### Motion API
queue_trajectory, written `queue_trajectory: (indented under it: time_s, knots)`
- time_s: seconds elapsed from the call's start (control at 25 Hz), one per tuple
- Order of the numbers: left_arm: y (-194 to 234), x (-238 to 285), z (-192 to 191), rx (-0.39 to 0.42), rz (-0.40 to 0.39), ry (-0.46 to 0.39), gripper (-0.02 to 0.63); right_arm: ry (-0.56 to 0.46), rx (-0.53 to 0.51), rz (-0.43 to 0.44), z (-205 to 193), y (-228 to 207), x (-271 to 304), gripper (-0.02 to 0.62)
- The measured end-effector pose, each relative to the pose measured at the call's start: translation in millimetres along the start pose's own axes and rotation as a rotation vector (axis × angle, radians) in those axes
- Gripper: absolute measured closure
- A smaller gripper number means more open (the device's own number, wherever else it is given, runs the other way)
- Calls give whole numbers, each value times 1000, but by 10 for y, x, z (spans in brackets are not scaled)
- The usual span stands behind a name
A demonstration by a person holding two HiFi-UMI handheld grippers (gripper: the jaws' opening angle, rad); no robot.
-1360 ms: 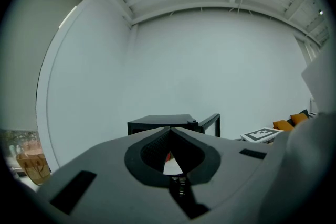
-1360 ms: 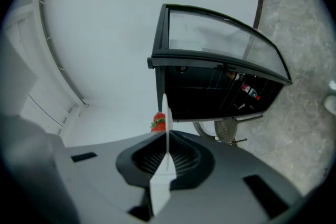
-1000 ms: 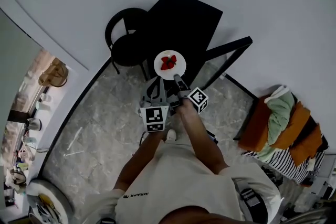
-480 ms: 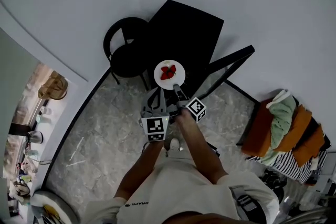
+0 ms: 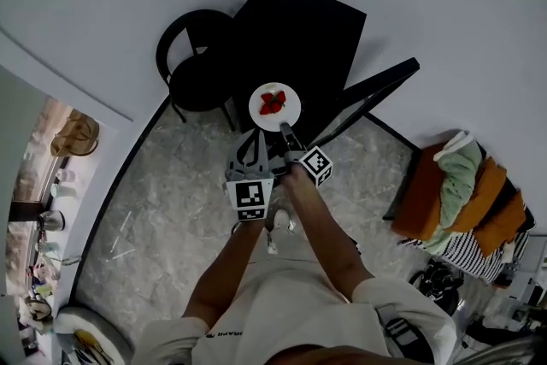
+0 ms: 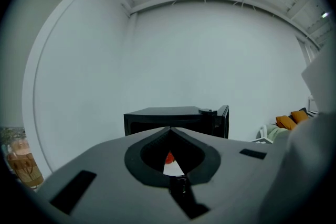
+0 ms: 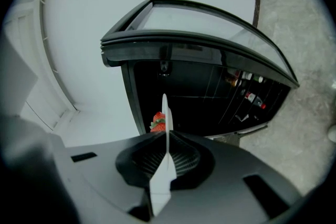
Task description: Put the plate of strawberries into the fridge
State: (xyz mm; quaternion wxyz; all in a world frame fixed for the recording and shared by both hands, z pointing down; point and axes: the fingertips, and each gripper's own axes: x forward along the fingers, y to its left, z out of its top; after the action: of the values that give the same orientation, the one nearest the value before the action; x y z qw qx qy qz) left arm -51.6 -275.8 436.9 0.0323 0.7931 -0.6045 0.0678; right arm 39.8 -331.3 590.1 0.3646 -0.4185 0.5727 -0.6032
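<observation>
A white plate with red strawberries hangs in front of the black fridge, whose glass door stands open to the right. My right gripper is shut on the plate's near rim. In the right gripper view the plate shows edge-on between the jaws, with strawberries beside it and the dark fridge interior behind. My left gripper hovers just left of the plate, its jaws shut on nothing. The left gripper view shows a strawberry through the jaw gap, with the fridge ahead.
A black round chair stands left of the fridge against the white wall. Folded orange, green and striped cloths are piled at the right. Bottles sit in the door's shelves. The floor is grey marble.
Both grippers and the plate have sunk a little and drawn nearer the open fridge. The right gripper's hold on the rim is unchanged.
</observation>
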Motion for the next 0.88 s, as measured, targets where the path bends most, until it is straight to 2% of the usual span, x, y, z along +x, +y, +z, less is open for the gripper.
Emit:
queue_trajectory:
  time_s: [0.16,0.64,0.88]
  knots:
    - [69,51,-46,-1,5,-17,603,-31,14,-4,45,-121,71,574]
    - [136,160,-363,-42,42,3,603,-81,32,-37,68,-528,289,574]
    - [164,264,-502,-44,46,3,603,-111,34,-22,147,-713,383,574]
